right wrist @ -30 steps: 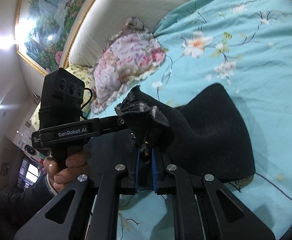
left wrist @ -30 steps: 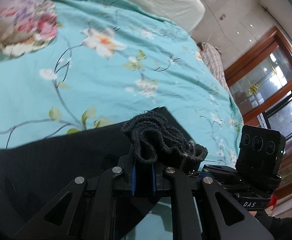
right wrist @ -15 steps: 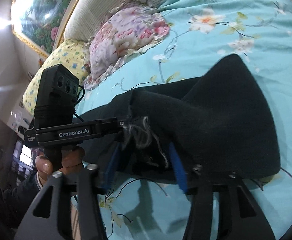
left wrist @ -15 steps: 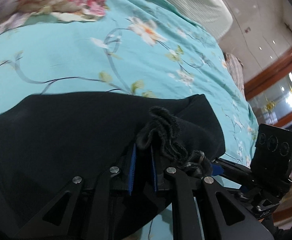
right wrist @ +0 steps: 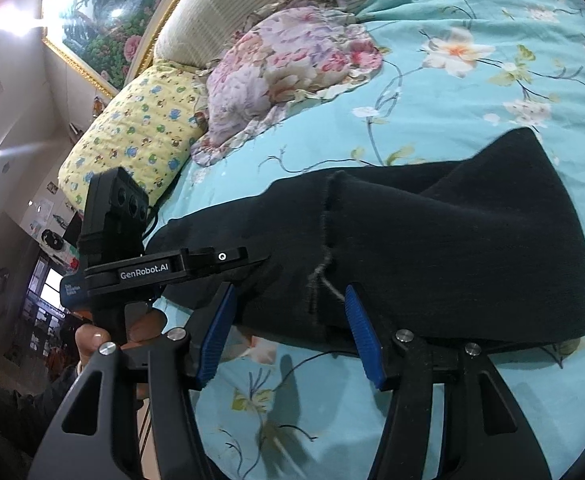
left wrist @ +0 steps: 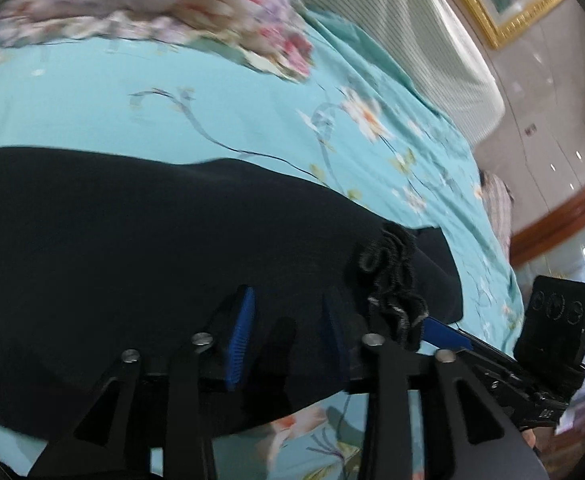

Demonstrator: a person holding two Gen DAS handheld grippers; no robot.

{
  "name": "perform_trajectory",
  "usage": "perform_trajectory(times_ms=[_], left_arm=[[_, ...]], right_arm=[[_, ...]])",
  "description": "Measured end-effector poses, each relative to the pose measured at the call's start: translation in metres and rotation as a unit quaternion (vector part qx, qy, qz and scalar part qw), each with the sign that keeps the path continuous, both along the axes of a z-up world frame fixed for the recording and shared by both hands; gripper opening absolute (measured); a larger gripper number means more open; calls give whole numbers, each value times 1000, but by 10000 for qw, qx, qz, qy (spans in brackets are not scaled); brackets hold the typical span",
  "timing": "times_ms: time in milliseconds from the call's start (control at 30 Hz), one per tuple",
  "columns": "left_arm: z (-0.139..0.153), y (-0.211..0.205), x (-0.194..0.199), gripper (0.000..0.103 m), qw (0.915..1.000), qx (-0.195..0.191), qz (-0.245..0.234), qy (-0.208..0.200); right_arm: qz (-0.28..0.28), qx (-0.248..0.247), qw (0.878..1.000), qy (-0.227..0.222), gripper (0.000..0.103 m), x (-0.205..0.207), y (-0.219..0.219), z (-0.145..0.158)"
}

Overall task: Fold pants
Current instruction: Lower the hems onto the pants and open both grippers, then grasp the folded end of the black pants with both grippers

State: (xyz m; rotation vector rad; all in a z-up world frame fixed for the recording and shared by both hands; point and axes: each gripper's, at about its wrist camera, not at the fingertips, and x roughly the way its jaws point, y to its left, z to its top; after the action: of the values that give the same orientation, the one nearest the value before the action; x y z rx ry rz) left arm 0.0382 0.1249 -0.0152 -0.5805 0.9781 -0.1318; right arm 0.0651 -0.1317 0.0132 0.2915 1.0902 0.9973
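spread across most of both views: a turquoise bedsheet printed with pale blossoms and thin dark stems (right wrist: 472, 92). lying on it, near its front edge, a pair of black knit pants (right wrist: 452, 240), doubled over into a broad dark slab, one corner rising to a point at the far right of the right wrist view, a frayed grey seam running down the middle. seen from the left wrist view, same black pants (left wrist: 152, 248) filling the lower half, a crumpled ruffle of hem bunched up just beside the right-hand blue pad.

behind, against the ribbed cream headboard (right wrist: 220, 8): a pink-and-lilac floral pillow (right wrist: 292, 68) and, beside it, a yellow quilted pillow with small cartoon prints (right wrist: 140, 128). above those, a gilt-framed landscape painting (right wrist: 112, 8).

right gripper (right wrist: 288, 336) angled down at the front edge of the pants, blue-padded fingers (right wrist: 362, 332) spread well apart after just opening, cloth lying between them but not pinched. left gripper (left wrist: 286, 336) likewise tipped down over the fabric, jaws just parted to a moderate gap, pads clear of the cloth, nothing gripped.

at the left of the right wrist view, a hand (right wrist: 124, 328) wrapped around the handle of the left gripper, fingers curled, dark sleeve below.
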Motion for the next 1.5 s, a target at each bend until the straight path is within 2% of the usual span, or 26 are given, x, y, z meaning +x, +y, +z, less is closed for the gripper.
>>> perform_trajectory(times_ms=[33,367,533,700,800,1133,1300,1500], left_arm=[[1,3,-6,48,9999,24,132,-11],[10,41,-58,49,9949,102,1000,-67],[16,66,-86,53,9878,156,1548,-112],[17,90,-110,54,9794,43,2018,-56],[16,104,-127,58,9737,-55,2279,-26],[10,136,-170,61,9574,-167,2882,69],[2,150,-176,62,9510,-286,3071,194],[-9,159,-172,62,9478,-449,3138,342]], right_arm=[[20,14,10000,-13,58,-1,2,2],[348,59,9993,-140,58,-6,27,16],[554,75,9982,-195,58,-6,44,20],[839,44,9960,-292,58,-6,68,26],[983,42,9946,-336,58,-5,82,29],[1595,-17,9859,-503,60,-10,136,35],[1863,-97,9807,-578,60,-9,163,36],[2158,-199,9737,-703,60,-5,193,37]])
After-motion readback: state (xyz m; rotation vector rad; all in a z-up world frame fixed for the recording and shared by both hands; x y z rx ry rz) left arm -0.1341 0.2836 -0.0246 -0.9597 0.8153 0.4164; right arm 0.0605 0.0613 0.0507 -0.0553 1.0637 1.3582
